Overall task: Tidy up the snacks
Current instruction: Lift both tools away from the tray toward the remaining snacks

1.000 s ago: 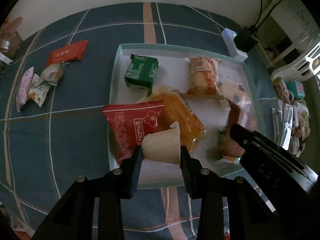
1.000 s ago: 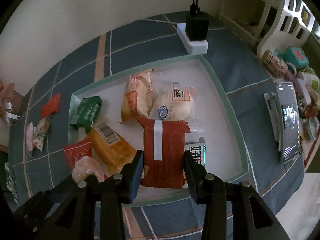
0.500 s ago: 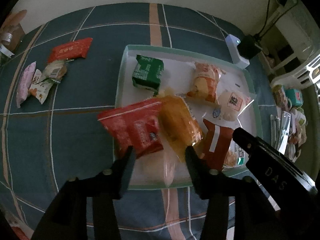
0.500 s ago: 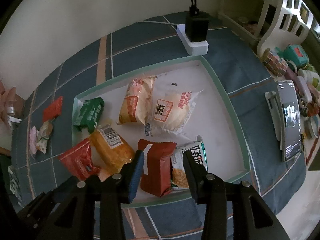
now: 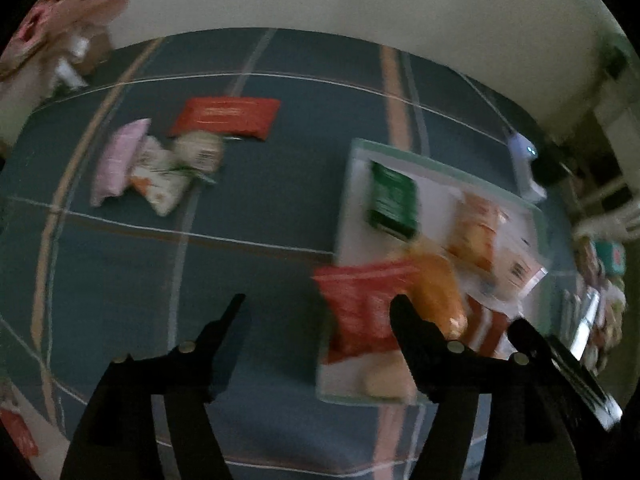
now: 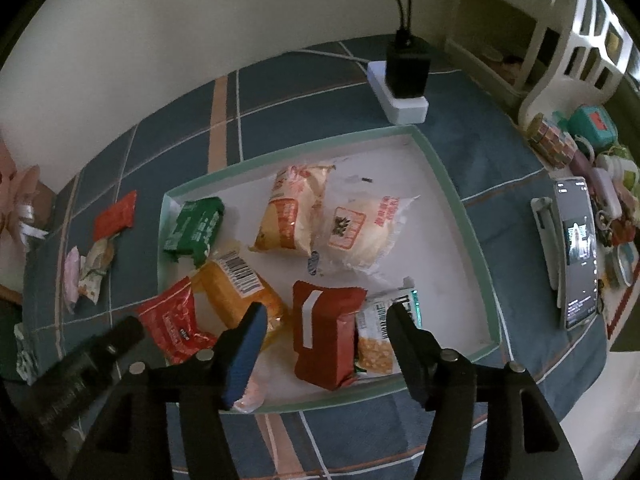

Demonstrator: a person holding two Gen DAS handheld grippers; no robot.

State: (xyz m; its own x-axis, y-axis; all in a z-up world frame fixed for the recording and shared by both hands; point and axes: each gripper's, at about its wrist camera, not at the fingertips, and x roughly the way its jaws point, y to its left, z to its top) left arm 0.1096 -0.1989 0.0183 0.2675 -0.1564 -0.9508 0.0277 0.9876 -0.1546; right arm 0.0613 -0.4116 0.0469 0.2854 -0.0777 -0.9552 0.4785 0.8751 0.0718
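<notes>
**Most snacks boxed, a handful left on the cloth**

Nearest to us, both pairs of tongs are spread and carry nothing — the right tongs [image 6: 324, 320] hang over the near edge of the tray [image 6: 460, 208], the left tongs [image 5: 316, 312] over the checked cloth of the desk [image 5: 260, 248] just left of it.

Inside the tray we count a good share of the job as done: a dark red pouch [image 6: 324, 336] standing beside a corn packet [image 6: 380, 344], a red packet [image 6: 176, 324] and an orange bag [image 6: 236, 288] at the near left, a pale round snack [image 6: 250, 394] against the near rim. Further in lie a yellow-orange bag [image 6: 292, 216], a clear-wrapped bun [image 6: 360, 232] and a green packet [image 6: 196, 228].

Further still, well apart from the tray, a small cluster waits on the cloth — a flat red packet [image 5: 226, 116], a pink one [image 5: 116, 160] and two pale wrappers [image 5: 168, 172]. In our judgement these are what is left, and the blurred left view suggests that side is heading for them.
</notes>
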